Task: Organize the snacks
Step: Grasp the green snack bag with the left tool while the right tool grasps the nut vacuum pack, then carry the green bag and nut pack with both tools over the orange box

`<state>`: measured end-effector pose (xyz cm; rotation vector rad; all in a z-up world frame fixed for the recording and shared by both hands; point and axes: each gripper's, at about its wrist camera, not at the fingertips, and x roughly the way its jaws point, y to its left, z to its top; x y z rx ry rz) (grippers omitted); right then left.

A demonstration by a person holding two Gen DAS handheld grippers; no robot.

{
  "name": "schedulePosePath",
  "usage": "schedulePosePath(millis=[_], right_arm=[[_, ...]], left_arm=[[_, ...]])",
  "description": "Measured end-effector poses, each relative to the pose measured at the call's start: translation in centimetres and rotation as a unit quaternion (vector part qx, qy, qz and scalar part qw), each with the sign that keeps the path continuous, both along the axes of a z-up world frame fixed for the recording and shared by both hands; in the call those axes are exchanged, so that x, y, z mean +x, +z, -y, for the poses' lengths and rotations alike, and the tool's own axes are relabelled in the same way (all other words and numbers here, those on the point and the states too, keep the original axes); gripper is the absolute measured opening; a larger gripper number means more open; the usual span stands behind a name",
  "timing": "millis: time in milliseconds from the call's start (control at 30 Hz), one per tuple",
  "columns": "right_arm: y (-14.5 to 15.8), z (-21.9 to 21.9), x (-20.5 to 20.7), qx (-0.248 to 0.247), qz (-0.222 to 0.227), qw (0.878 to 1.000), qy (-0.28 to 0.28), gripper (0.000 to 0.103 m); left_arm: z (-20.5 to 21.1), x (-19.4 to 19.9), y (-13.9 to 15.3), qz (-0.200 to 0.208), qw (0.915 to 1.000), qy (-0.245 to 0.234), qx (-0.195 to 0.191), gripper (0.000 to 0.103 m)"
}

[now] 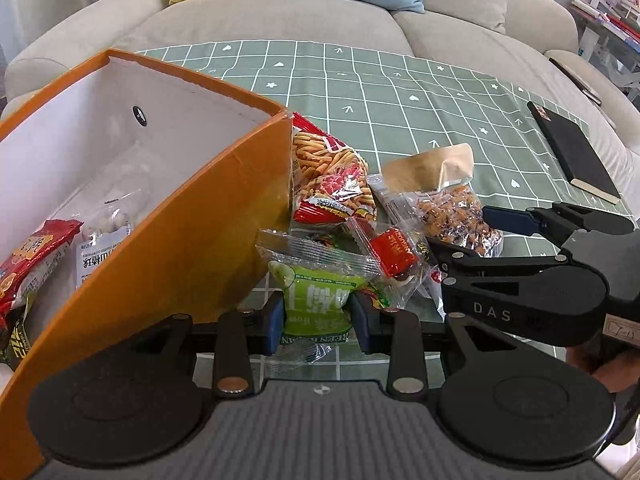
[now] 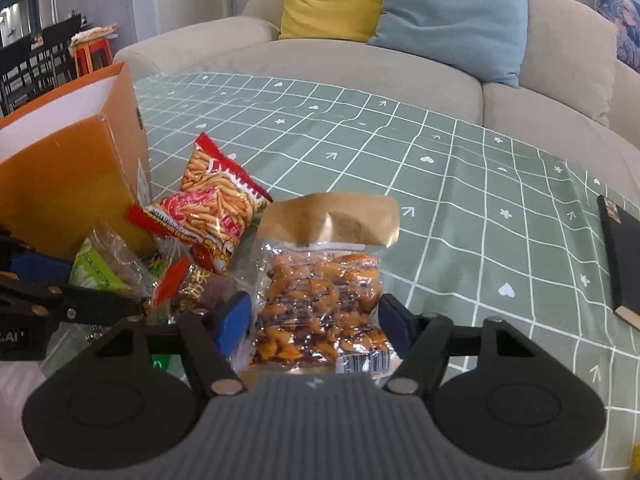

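Note:
My left gripper [image 1: 318, 320] is shut on a green snack packet [image 1: 316, 300] right beside the orange box [image 1: 168, 248]. The box holds a red packet [image 1: 28, 268] and a white packet [image 1: 104, 236]. My right gripper [image 2: 314, 320] stands open around a clear bag of nuts with a brown top [image 2: 320, 296]; the pads [image 2: 232, 320] sit beside the bag, and touch cannot be told. The nut bag [image 1: 452, 204] and right gripper [image 1: 476, 236] also show in the left wrist view. A red stick-snack bag [image 1: 328, 172] and a small red packet [image 1: 394, 252] lie between.
A green checked cloth [image 2: 440, 184] covers the table. A black notebook [image 1: 572, 152] lies at the right, also in the right wrist view [image 2: 624, 264]. A beige sofa [image 1: 280, 20] with yellow and blue cushions stands behind.

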<state>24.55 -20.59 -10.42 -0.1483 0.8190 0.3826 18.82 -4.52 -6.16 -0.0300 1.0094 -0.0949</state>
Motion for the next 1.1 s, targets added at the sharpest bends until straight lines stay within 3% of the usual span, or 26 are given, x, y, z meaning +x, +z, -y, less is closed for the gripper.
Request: schedulePosePath(millis=[500,833,1100], right_arm=[[2.0,1.8,-2.9,0.032,-0.056,0.994,-0.091,0.064],[5.2,0.9,-7.8,0.027,-0.024,0.992,-0.119,0.064],[8.0,-0.9,-12.3,0.070,0.007,0.991,-0.114,0.064]], left_arm=[[-0.9,-3.3,0.9,0.013,0.9996,0.006,-0.024,0.037],[-2.2,-7.5,3.4,0.056,0.9971,-0.020,-0.048,0.037],[-3.7,-10.4,6.2,0.094,0.9935,-0.026,-0.057,0.037]])
